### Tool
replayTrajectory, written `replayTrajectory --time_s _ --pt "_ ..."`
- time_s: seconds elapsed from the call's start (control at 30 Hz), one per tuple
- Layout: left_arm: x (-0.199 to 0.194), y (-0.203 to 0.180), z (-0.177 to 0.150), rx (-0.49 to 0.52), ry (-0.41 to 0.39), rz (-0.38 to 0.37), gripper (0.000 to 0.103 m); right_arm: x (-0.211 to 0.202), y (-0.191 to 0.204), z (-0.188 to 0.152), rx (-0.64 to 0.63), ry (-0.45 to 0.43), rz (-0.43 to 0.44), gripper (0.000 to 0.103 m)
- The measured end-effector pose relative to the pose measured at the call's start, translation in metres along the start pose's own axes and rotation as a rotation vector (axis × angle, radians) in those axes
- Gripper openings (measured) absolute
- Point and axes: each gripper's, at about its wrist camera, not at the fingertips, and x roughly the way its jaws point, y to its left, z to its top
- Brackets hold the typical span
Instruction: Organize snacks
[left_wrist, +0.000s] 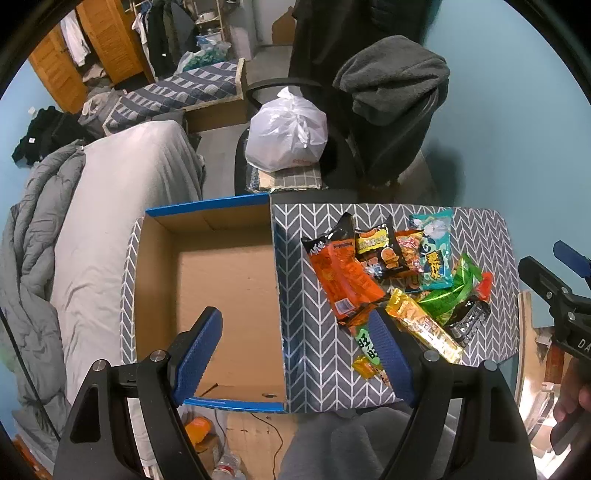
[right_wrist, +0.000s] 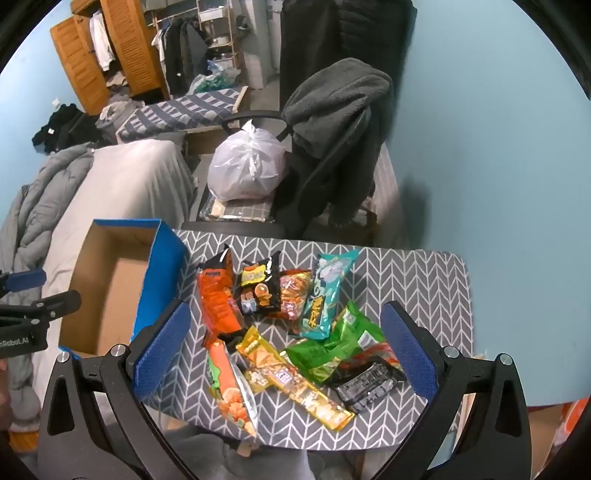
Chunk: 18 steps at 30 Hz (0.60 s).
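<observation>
Snacks (left_wrist: 399, 280) lie heaped on the chevron-patterned table (left_wrist: 480, 229) in the left wrist view, right beside the empty cardboard box (left_wrist: 221, 280), while the left gripper (left_wrist: 299, 332) hangs above the box's wall, jaws spread wide with nothing between them. Over to the right wrist view: the right gripper (right_wrist: 288, 339) hovers over the same pile, jaws wide apart, gripping nothing, the box off to the left.

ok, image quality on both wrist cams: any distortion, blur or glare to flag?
Left wrist view: strong fisheye bend, black corners; cardboard box and snack pile sharp; bright blown-out patch at the lower right edge. Right wrist view: same barrel curve, the patterned table edge bows; snacks crisp, mild sheen on the yellow packet; soft shadow on the blue wall beside the chair.
</observation>
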Motion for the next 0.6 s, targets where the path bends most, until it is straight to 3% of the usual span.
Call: replayTrajectory --time_s 0.6 --pt "-0.0019 -0.0073 -0.002 0.015 -0.003 -0.012 0.082 -0.0013 -0.0047 -0.0038 0.004 0.0 0.01 0.101"
